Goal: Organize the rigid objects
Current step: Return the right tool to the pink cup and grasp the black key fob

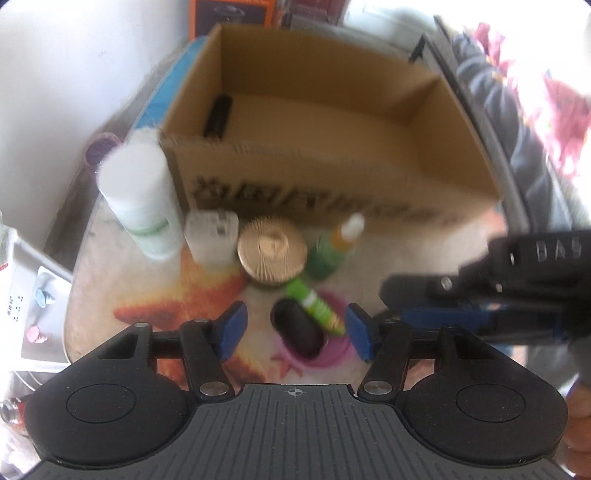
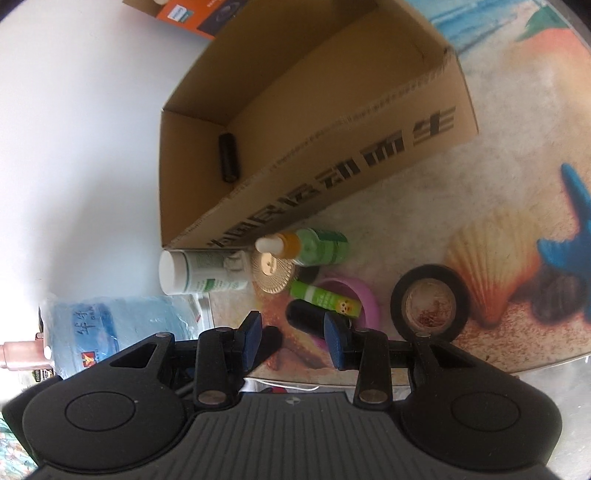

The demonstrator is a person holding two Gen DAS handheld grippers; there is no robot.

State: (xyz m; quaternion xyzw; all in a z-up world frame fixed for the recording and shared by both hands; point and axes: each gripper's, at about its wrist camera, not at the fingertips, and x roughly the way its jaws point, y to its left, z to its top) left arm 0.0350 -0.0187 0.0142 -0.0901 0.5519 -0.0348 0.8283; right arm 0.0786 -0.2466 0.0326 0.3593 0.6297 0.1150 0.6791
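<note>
An open cardboard box holds one black cylinder. In front of it stand a white bottle, a white plug, a gold-lidded jar and a green bottle. A green tube and a black oval case lie on a pink ring. My left gripper hangs open over the case, apart from it. My right gripper is open and empty, near the table edge.
A black tape roll lies right of the pink ring on the beach-print table mat. A blue water jug stands below the table edge. A white wall and an orange carton are behind the box.
</note>
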